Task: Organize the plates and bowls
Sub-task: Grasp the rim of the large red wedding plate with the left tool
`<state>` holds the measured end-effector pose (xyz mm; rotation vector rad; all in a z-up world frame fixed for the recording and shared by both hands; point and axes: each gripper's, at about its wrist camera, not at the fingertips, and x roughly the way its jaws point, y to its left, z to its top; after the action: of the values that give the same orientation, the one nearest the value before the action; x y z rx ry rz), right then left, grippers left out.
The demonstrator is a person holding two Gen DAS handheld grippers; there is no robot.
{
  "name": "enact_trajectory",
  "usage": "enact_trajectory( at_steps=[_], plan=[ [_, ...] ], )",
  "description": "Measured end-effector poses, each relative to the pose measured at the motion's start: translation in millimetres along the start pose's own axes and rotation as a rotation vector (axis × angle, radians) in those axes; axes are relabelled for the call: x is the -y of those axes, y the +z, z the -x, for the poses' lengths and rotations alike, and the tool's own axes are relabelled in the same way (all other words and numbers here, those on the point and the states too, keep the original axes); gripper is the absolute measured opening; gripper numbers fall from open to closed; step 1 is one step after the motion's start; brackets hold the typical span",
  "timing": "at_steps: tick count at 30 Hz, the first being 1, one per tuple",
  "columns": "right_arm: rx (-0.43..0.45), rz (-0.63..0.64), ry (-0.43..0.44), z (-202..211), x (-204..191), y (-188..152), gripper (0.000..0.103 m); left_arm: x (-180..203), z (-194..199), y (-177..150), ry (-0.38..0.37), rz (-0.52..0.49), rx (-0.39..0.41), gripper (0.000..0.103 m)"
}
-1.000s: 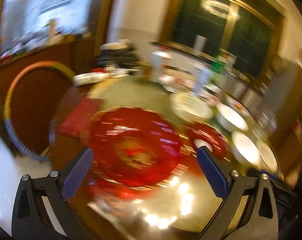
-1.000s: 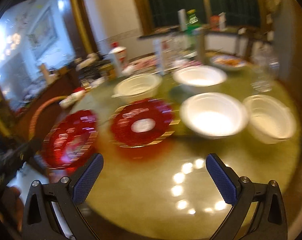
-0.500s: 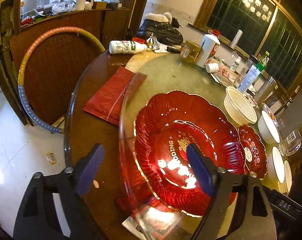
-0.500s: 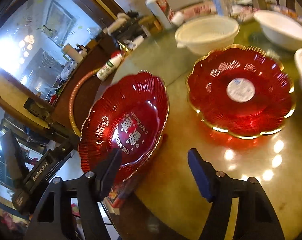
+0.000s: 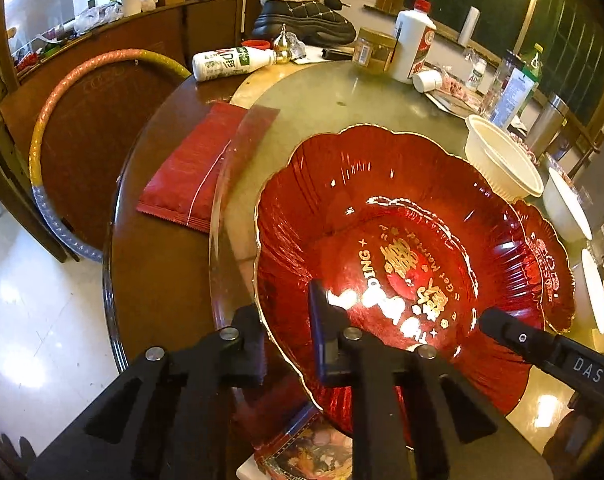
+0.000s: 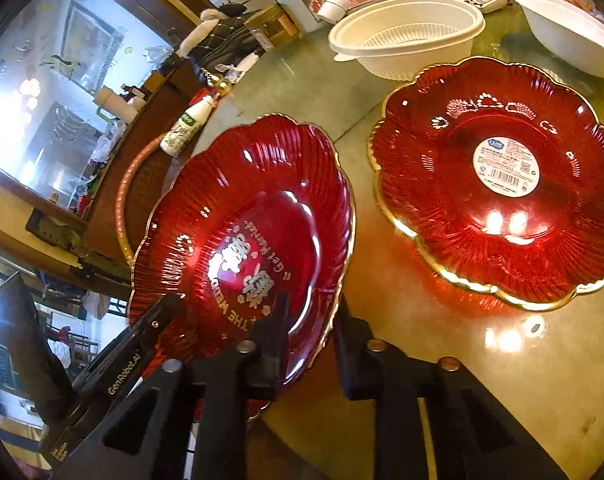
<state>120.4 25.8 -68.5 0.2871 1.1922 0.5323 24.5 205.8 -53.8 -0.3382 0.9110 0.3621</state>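
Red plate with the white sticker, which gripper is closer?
Right. The right gripper pinches the lettered plate beside the sticker plate; the left gripper pinches its farther rim.

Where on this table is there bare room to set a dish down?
Bare glass lies in front of the red gold-rimmed plate with the sticker, toward the table's near edge, and between the red foil packet and the white liquor bottle. The far side is crowded with white plastic bowls.

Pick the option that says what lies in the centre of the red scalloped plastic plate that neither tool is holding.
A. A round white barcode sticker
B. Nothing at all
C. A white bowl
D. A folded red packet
A: the free red scalloped gold-rimmed plastic plate carries a round white barcode sticker in its centre.
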Motion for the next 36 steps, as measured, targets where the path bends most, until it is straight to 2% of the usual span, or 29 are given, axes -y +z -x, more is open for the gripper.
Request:
enact_trajectory(
  at_steps=[8,22,36],
  plan=[
    [0.046,0.045,-0.006,12,-4,-2,0.017,5,16,-1,0.017,0.003,0.033,0.013],
    [0.161,0.137,-0.001,59,-28,-8,0.017,5,68,3,0.039,-0.002,0.163,0.013],
    [0.164,0.151,-0.033,62,-35,-14,0.017,1,63,-2,0.025,-0.001,0.145,0.013]
  ],
)
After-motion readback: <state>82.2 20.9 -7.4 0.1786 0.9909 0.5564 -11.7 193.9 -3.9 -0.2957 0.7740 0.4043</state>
